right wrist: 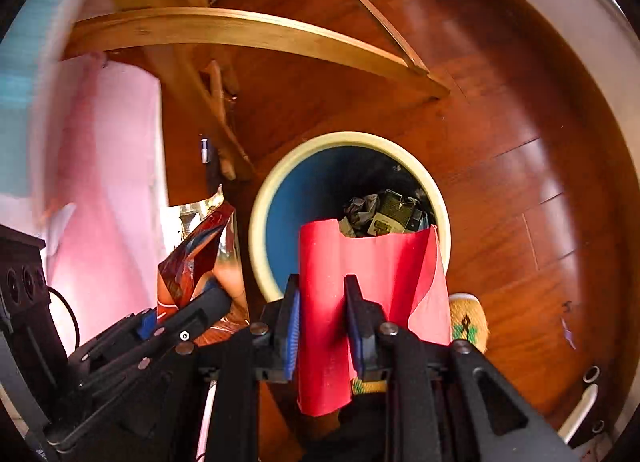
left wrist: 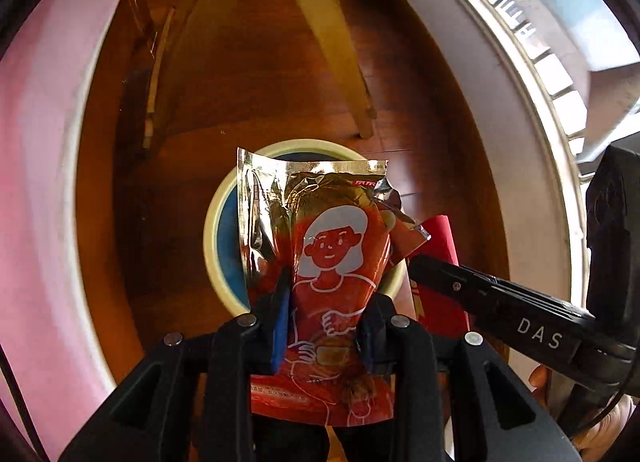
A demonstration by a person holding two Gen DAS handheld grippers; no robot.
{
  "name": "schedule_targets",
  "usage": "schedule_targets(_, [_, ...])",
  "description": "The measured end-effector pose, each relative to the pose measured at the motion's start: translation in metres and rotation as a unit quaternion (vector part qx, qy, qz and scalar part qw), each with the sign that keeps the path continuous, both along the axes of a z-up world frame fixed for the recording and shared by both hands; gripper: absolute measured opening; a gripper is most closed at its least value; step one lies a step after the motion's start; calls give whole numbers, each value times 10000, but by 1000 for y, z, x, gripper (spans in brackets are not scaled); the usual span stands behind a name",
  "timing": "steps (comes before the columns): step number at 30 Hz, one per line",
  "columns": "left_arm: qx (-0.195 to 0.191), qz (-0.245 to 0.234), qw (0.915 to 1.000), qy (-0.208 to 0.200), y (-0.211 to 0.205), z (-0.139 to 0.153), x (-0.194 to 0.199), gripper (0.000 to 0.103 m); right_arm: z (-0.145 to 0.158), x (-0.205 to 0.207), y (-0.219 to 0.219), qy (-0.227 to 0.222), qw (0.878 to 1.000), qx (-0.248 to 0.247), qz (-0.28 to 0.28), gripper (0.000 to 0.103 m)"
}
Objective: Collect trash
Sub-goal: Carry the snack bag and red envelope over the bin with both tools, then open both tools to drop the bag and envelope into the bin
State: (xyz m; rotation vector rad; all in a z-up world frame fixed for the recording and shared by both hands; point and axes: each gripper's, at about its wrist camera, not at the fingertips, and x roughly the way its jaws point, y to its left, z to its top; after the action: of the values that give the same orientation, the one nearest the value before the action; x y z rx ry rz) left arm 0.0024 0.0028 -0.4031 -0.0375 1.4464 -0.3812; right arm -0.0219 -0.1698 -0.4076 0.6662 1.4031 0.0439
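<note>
— Wood, was it, under everything?

— Reddish-brown wooden floor [right wrist: 500,110], in planks with a sheen on them. Pale wooden furniture legs [right wrist: 248,32] rose from it beyond the bin, and pink fabric [left wrist: 44,166] ran down the left side of both views. A white wall or frame edge [left wrist: 480,74] curved along the right in the left wrist view.

— And the bin?

— Round waste bin [right wrist: 264,198] with a cream rim and a blue inner wall, standing on the floor right below both grippers. Crumpled paper and a dark printed carton [right wrist: 384,214] lay at its bottom.

— What was the left gripper [left wrist: 324,326] holding?

— Its blue-padded fingers [left wrist: 280,326] pinched an orange-red snack wrapper [left wrist: 336,246] by its lower part. The wrapper bore a white line drawing of a woman; its top was torn open, with the silver foil lining crinkled and folded back. It hung over the bin's mouth.

— The right gripper [right wrist: 324,326]?

— Its fingers were pressed onto a plain red sheet of paper [right wrist: 372,274], curled into a loose trough, with a notch in its top edge. It overlapped the near rim of the bin. A yellow patterned slipper [right wrist: 468,318] showed just beside it, low on the right.
</note>
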Motion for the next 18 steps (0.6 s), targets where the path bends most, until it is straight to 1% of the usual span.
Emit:
schedule_targets(2, [14, -24, 10000, -19, -6, -20, 5, 43, -17, 7, 1, 36, 10000, 53, -24, 22])
schedule_targets(4, [48, -60, 10000, -48, -8, -35, 9, 54, -34, 11, 0, 62, 9999, 57, -65, 24])
schedule_targets(6, [115, -129, 9999, 9, -8, -51, 13, 60, -46, 15, 0, 52, 10000, 40, -65, 26])
schedule_targets(7, [161, -177, 9997, 66, -7, -59, 15, 66, -50, 16, 1, 55, 10000, 28, -70, 30])
schedule_targets(8, [233, -217, 9995, 92, -7, -66, 16, 68, -53, 17, 2, 57, 10000, 22, -70, 33])
schedule_targets(10, [338, -268, 9990, 97, -8, -76, 17, 69, -59, 21, 3, 59, 10000, -4, -43, 36])
schedule_targets(11, [368, -276, 9989, 130, -8, -80, 17, 74, -61, 23, 4, 60, 10000, -26, -14, 37])
schedule_targets(12, [354, -278, 9988, 167, -7, -83, 17, 78, -63, 25, 4, 57, 10000, -44, 9, 37])
schedule_targets(13, [308, -263, 9990, 173, -5, -84, 18, 83, -64, 26, 4, 46, 10000, -54, 23, 37])
schedule_targets(14, [284, -249, 9992, 159, -4, -83, 17, 86, -64, 26, 5, 30, 10000, -52, 38, 37])
schedule_targets(18, [273, -267, 9991, 187, -3, -82, 14, 88, -63, 29, 6, 8, 9999, -47, 89, 37])
